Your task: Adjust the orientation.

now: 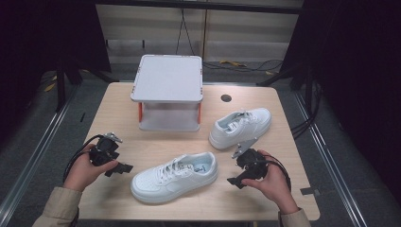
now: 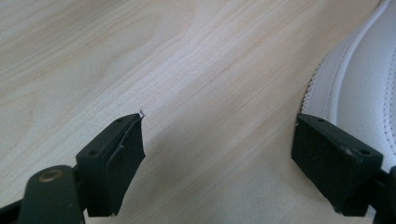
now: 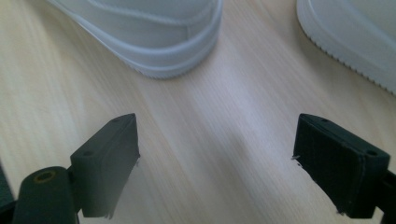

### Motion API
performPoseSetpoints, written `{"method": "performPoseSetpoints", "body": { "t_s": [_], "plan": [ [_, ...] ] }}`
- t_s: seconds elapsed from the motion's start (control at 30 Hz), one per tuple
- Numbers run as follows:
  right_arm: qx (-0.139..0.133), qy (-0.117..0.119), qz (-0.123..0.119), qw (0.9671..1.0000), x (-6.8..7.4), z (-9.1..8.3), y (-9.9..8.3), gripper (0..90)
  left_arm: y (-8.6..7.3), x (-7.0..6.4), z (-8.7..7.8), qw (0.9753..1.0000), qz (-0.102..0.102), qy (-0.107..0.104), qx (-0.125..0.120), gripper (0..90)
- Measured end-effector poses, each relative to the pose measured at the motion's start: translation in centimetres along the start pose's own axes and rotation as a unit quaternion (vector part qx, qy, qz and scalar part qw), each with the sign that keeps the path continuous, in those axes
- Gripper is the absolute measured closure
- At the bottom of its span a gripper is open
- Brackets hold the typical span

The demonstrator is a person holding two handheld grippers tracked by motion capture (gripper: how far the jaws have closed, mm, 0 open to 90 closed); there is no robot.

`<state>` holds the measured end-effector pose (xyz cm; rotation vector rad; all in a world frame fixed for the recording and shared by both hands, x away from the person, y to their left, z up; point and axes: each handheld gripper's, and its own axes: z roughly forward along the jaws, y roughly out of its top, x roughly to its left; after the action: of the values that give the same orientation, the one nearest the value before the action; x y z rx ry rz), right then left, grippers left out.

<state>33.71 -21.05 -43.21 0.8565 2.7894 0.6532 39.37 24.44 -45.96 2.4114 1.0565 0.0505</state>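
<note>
A white sneaker (image 1: 174,176) is seen lying on its sole at the near edge of the table (image 1: 108,118), flanked by the left gripper (image 1: 124,168) and right gripper (image 1: 235,181), both held wide open and empty. Judged light, with a smooth, soft upper, it would best be gripped at the firmer heel collar.
</note>
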Motion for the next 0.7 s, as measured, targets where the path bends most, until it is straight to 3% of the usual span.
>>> {"method": "performPoseSetpoints", "body": {
  "t_s": [0.2,0.27,0.7],
  "plan": [
    [-0.003,-0.005,-0.014,0.9999,-0.1,-1.6,2.4,14.3,0.2,-0.3,0.0,1.0000,0.006,0.001,0.003,16.9],
    [0.008,-0.002,-0.040,0.9992,0.0,-2.2,3.9,16.2,0.3,-0.4,-0.1,1.0000,0.006,0.001,0.000,16.9],
    [0.034,0.010,-0.089,0.9954,0.4,-2.4,8.9,16.1,0.4,-0.4,-0.1,0.9999,0.011,0.003,0.002,17.0]
  ]
}}
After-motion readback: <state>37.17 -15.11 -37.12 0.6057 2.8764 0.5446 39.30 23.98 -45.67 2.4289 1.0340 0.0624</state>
